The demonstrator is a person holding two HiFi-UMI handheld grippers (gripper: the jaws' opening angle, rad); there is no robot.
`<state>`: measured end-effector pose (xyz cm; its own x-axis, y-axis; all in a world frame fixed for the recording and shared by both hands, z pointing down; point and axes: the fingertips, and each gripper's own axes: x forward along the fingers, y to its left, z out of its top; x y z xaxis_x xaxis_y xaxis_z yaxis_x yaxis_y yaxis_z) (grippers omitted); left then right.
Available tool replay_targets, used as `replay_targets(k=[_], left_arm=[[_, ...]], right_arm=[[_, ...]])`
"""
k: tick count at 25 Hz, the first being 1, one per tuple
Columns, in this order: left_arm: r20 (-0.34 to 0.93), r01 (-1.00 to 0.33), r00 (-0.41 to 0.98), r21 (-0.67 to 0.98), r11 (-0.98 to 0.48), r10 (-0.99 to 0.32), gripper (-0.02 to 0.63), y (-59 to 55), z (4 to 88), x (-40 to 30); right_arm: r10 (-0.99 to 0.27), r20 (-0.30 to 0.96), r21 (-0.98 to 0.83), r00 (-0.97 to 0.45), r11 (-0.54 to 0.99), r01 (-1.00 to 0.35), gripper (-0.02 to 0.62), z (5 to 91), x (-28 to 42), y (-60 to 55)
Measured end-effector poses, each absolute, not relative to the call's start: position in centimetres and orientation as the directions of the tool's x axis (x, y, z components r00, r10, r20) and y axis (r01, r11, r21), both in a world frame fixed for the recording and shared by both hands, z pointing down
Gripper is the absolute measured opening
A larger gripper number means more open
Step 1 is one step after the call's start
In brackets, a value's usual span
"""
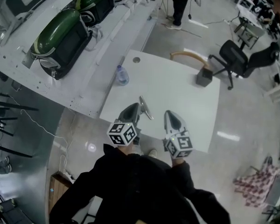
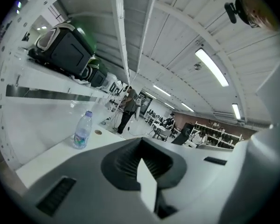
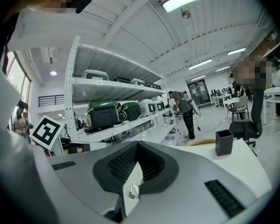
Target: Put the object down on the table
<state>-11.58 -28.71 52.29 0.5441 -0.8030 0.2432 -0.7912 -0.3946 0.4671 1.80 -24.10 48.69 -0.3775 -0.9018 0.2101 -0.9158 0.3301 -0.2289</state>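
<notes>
White worktop [image 1: 177,97]: water bottle [image 1: 122,75], black holder [image 1: 204,77], slim metal piece [image 1: 146,108] just beside my left tool [image 1: 132,108] — jaws together. My right tool [image 1: 171,115] — likewise narrow.

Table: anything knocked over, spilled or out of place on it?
Nothing stands out. The water bottle and the dark box stand upright on the table, no spill. A slim silver object sits by the left claw; whether gripped, I cannot tell.
</notes>
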Motion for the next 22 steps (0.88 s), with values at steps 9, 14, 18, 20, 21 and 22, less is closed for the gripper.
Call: replay_targets(k=[9, 14, 18, 20, 21, 22], left_arm=[[0.177, -0.823, 0.551, 0.279, -0.495, -0.815, 0.002, -27.6, 48.7, -10.6], [0.14, -0.822, 0.56, 0.22, -0.526, -0.816, 0.002, -27.2, 47.4, -10.0], [0.114, -0.818, 0.569, 0.188, -0.544, -0.815, 0.002, -26.8, 46.6, -9.7], [0.11, -0.818, 0.569, 0.174, -0.548, -0.815, 0.002, -26.8, 46.4, -9.6], [0.108, -0.818, 0.569, 0.171, -0.549, -0.815, 0.002, -26.8, 46.3, -9.6], [0.106, -0.817, 0.571, 0.17, -0.551, -0.814, 0.002, -26.8, 46.2, -9.6]], right_arm=[[-0.918, 0.181, -0.213, -0.353, 0.314, -0.925, -0.011, 46.9, 2.0, -23.8], [-0.922, 0.166, -0.206, -0.351, 0.315, -0.926, -0.011, 46.4, 2.2, -23.7], [-0.924, 0.147, -0.18, -0.354, 0.327, -0.928, -0.011, 45.6, 2.2, -23.7], [-0.928, 0.135, -0.173, -0.347, 0.323, -0.93, -0.011, 45.0, 2.3, -23.9], [-0.929, 0.133, -0.171, -0.346, 0.322, -0.931, -0.012, 44.9, 2.3, -23.9], [-0.928, 0.133, -0.169, -0.348, 0.324, -0.931, -0.012, 44.9, 2.3, -23.9]])
